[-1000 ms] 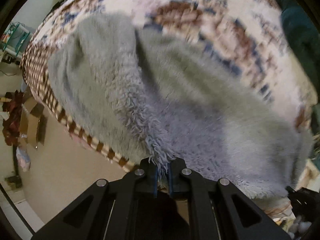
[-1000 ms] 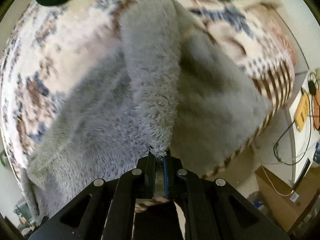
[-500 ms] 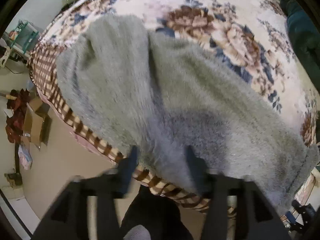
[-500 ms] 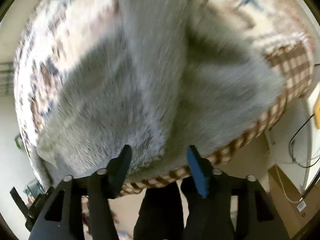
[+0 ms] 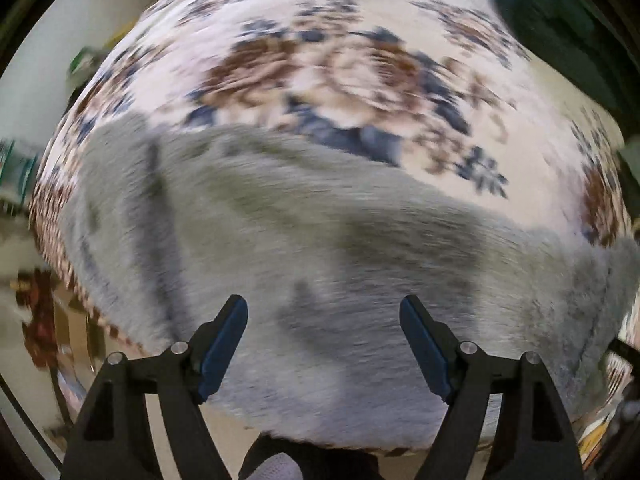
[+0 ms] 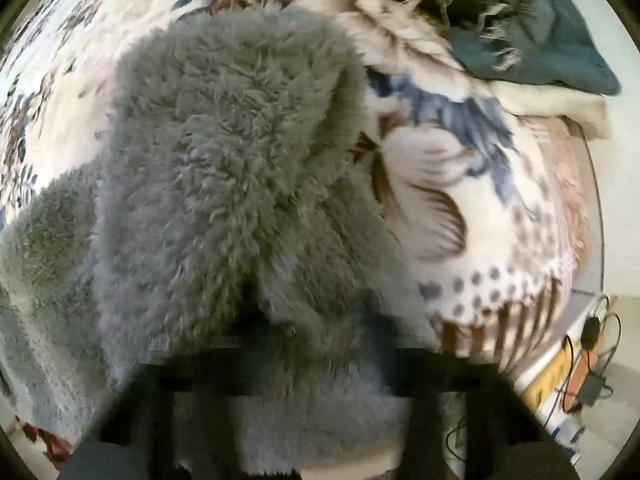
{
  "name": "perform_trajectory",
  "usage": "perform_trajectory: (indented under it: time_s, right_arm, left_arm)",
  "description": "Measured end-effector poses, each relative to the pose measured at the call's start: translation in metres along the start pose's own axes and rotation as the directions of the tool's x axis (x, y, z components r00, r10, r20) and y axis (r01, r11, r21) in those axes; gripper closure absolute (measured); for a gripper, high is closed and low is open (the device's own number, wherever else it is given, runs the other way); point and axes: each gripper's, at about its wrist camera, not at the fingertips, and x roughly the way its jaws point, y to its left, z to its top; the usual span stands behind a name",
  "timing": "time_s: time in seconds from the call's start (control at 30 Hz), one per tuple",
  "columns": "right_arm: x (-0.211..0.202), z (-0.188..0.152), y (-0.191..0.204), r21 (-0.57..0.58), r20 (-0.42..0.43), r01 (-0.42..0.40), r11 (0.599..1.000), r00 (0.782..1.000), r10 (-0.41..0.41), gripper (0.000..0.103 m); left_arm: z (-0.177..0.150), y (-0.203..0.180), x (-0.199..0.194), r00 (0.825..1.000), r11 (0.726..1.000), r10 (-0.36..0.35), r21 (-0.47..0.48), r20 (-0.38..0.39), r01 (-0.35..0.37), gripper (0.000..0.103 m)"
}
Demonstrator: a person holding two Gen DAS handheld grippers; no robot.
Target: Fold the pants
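The grey fleece pants [image 5: 320,240] lie spread on a floral bed blanket [image 5: 340,60], reaching to the bed's near edge. My left gripper [image 5: 323,320] is open and empty just above the pants' near part. In the right wrist view the pants [image 6: 232,152] fill the frame close up, with a fold running down the middle. My right gripper [image 6: 316,364] is a dark motion blur low over the fleece; whether its jaws are open or shut does not show.
A dark green cloth [image 6: 532,40] and a cream throw lie at the far end of the bed; it also shows in the left wrist view [image 5: 560,20]. Cables and a yellow item [image 6: 576,352] lie on the floor to the right. Boxes [image 5: 44,320] sit left.
Both grippers held pinches of the fleece a second ago, then opened and let go. Both views are now closer to the pants and blurred by motion.
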Motion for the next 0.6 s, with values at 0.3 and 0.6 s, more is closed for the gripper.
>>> perform_trajectory:
  time_s: [0.3,0.6]
  right_arm:
    - [0.025,-0.006,-0.128,0.335,-0.139,0.016,0.942,0.990,0.032,0.098]
    - [-0.064,-0.005,-0.087,0.330,0.110,-0.316,0.889,0.949,0.297,0.033]
  left_arm:
    - [-0.006,-0.048,0.003,1.000,0.989,-0.002,0.146,0.011,0.001,0.026]
    - [-0.019,-0.061,0.047,0.985,0.944,0.172,0.289,-0.014,-0.161,0.025]
